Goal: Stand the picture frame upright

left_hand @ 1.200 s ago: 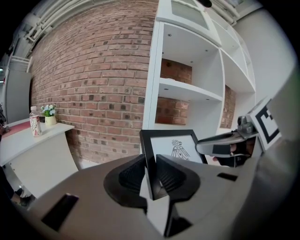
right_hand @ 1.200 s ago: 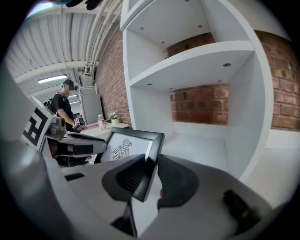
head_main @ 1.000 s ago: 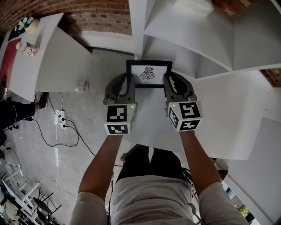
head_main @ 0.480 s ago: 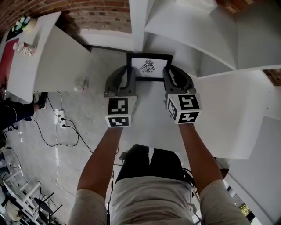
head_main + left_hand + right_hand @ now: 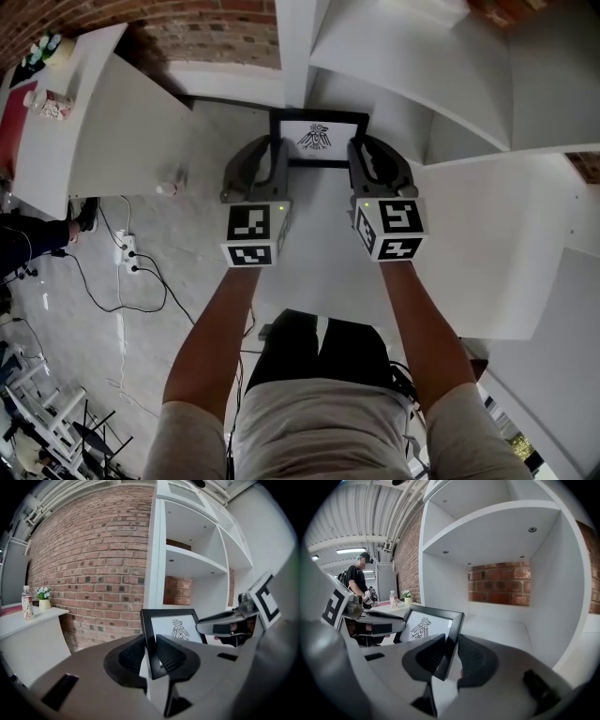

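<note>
Picture frame [image 5: 319, 141]: is standing on edge between the two grippers, inside the lowest compartment of the shelf unit [image 5: 497, 531]; its face is turning toward the person and leaning slightly back; its lower edge is hiding behind the gripper bodies, so contact with the compartment floor cannot be confirmed
Bird drawing [image 5: 178, 630]: is showing dark on a white sheet inside the black border
Left gripper [image 5: 151, 652]: jaws are standing narrow and clamping the frame's left side bar, one ribbed pad pressing on each face
Right gripper [image 5: 450, 654]: jaws are standing narrow and clamping the frame's right side bar in the same manner
Marker cubes [image 5: 251, 236]: are facing up toward the head camera, one on each gripper, level with each other
Arms: are both reaching forward, roughly parallel
Brick wall [image 5: 93, 564]: is running behind and to the left of the shelf unit
Side table [image 5: 33, 617]: is carrying a bottle [image 5: 26, 607] and a small flower pot [image 5: 44, 603], well apart from the frame
Floor: cables [image 5: 141, 291] are trailing from a power strip [image 5: 129, 255] on the person's left
Bystander [image 5: 358, 581]: is standing in the background of the right gripper view
</note>
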Motion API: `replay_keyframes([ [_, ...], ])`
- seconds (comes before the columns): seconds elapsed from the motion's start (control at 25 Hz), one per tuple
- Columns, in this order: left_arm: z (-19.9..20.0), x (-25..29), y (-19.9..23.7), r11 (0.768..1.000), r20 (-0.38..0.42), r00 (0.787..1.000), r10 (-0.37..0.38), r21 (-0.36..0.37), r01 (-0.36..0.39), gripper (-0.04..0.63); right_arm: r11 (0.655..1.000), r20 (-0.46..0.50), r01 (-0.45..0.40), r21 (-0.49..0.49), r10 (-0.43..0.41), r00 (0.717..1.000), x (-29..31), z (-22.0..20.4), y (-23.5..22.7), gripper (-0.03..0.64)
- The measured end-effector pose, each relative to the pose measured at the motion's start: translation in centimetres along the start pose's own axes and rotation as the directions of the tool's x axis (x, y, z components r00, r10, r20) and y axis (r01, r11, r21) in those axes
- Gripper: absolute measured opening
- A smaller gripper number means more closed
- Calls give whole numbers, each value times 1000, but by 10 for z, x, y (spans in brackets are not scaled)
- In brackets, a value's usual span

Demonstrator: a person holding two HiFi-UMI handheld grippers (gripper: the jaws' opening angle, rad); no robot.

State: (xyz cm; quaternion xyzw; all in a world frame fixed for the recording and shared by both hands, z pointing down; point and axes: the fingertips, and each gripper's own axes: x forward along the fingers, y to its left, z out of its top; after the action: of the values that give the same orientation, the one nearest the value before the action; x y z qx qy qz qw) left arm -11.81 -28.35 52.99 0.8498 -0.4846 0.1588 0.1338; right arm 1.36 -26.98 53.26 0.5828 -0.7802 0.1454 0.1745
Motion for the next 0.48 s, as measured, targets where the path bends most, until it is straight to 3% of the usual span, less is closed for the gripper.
replay_keyframes([
  [0.48, -9, 14, -3, 999, -52, 998, -31, -8, 31, 83, 1000, -27, 23, -8, -23, 999, 6, -9, -9, 95],
])
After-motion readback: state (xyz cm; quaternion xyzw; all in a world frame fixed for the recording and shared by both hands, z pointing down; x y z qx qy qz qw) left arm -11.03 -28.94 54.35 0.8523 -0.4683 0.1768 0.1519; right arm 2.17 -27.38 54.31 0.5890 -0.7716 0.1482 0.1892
